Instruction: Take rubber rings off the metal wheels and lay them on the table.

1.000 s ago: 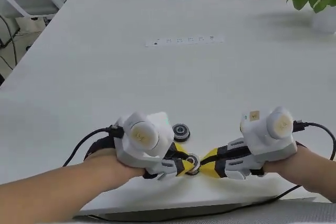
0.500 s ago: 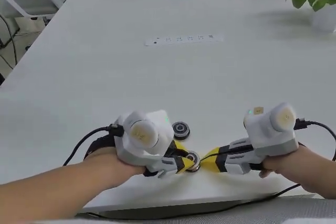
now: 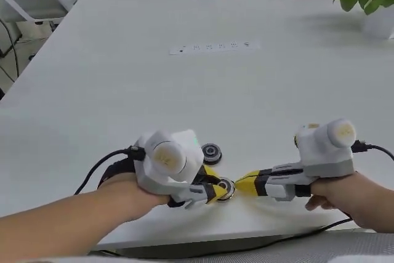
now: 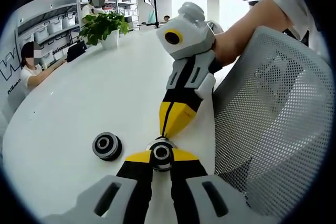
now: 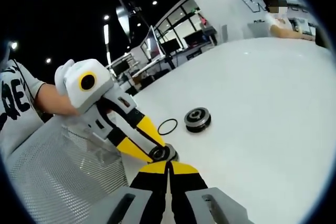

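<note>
Left gripper (image 4: 161, 157) clamps round metal wheel (image 4: 161, 151)

The person is wearing a grey short-sleeved T-shirt (image 5: 16, 95) with dark lettering across the front. The left gripper (image 3: 220, 191) and the right gripper (image 3: 239, 184) are both showing rounded white plastic housings, grey grip sections and black fingers (image 4: 137, 179) tapering into yellow tips. A black cable (image 3: 101, 163) is trailing from the rear of the left one, and another black cable (image 3: 375, 148) is running from the right.
</note>
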Motion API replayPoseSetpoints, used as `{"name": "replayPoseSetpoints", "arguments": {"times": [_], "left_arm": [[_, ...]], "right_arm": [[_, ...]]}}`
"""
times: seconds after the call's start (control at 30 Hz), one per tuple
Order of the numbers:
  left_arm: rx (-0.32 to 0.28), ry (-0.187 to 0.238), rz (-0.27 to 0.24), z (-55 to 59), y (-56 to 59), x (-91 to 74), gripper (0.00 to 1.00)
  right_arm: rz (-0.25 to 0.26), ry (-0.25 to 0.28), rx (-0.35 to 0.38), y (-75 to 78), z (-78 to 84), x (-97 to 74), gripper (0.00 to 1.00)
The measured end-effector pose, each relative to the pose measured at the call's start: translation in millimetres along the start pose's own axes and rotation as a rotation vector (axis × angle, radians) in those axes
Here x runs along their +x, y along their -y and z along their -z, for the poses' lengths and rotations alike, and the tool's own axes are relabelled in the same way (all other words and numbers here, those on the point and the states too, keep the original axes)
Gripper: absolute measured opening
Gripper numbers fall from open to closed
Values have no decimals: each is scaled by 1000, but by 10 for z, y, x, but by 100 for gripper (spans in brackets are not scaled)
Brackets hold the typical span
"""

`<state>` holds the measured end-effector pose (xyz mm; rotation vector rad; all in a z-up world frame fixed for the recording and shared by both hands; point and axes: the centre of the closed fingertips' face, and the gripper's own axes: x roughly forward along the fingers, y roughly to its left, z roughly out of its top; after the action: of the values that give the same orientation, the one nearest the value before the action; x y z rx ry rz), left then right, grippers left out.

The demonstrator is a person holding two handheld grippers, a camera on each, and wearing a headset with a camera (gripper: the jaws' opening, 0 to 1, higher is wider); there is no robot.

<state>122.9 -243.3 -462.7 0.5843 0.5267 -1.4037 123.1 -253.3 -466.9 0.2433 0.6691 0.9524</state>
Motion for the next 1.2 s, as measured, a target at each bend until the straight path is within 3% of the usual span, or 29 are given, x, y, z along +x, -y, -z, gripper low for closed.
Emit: {"name": "replayPoseSetpoints", "arguments": {"times": [0.43,0.93,1.07,1.13,1.17,1.2], "left_arm": [[1,-5,-6,-2,3,1,7],[3,-13,-9,2,0,5,6],[2,-13,-7,2,3,5,6],[2,-11,-7,-2,6,9,6],[1,-9,-10,-4,3,8,6],[1,-8,-9,-3,5,5,6]], "right_arm": [[-18,17,33,-95,-25,6,0],[-44,17,19,-159,-46,21,0],[-71,24,17,-207,-71,42,0],[-115,25,1,-287,-100,61,0],[-117,65,-47,-289,-190,86,0],[-110,16,-24,-294,-103,69,0]]}}
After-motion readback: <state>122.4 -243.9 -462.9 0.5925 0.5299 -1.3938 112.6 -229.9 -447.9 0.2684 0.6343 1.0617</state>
